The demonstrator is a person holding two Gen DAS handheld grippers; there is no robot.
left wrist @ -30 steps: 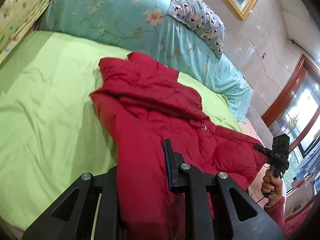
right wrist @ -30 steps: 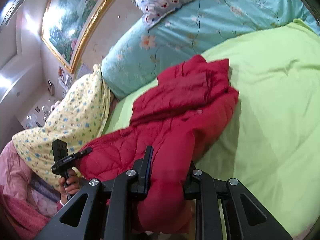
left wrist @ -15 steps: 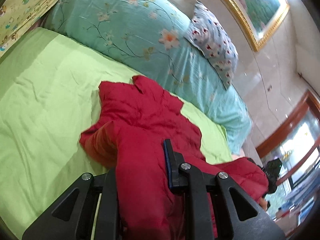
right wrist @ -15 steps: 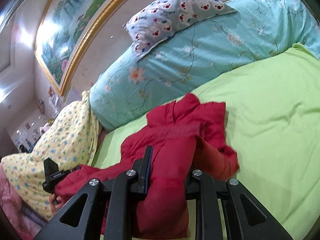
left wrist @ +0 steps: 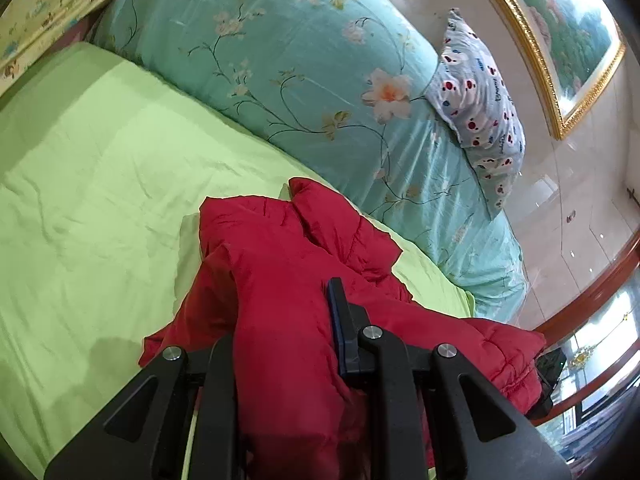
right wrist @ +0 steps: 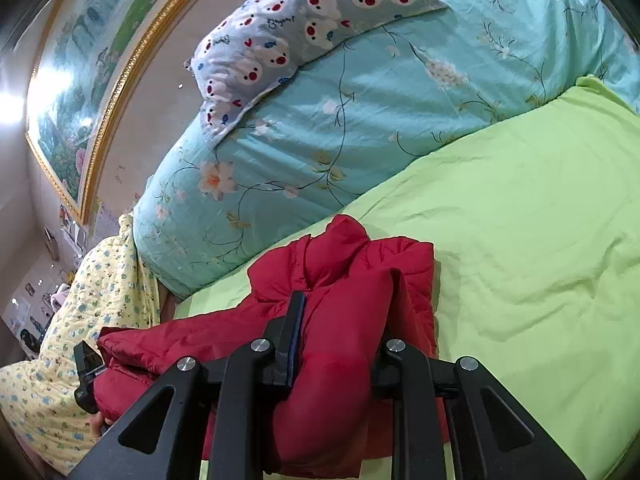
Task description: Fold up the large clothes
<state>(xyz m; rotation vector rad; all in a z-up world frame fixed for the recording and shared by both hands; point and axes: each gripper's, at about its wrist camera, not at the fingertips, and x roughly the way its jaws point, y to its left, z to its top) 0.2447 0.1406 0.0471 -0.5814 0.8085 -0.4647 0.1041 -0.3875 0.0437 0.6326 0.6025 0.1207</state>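
A red padded jacket lies bunched on the green bed sheet. My left gripper is shut on a fold of it and holds that edge lifted over the far part of the jacket. The jacket also fills the right wrist view, where my right gripper is shut on another fold of it. The right gripper shows small at the jacket's far end in the left wrist view, and the left gripper shows likewise in the right wrist view.
A rolled teal floral quilt lies along the far side of the bed with a bear-print pillow on it. A yellow patterned quilt is piled at one end. A gold-framed painting hangs on the wall.
Both grippers have carried the jacket's near edge forward toward the teal quilt, folding it over the far part. The jacket now looks shorter and more bunched.
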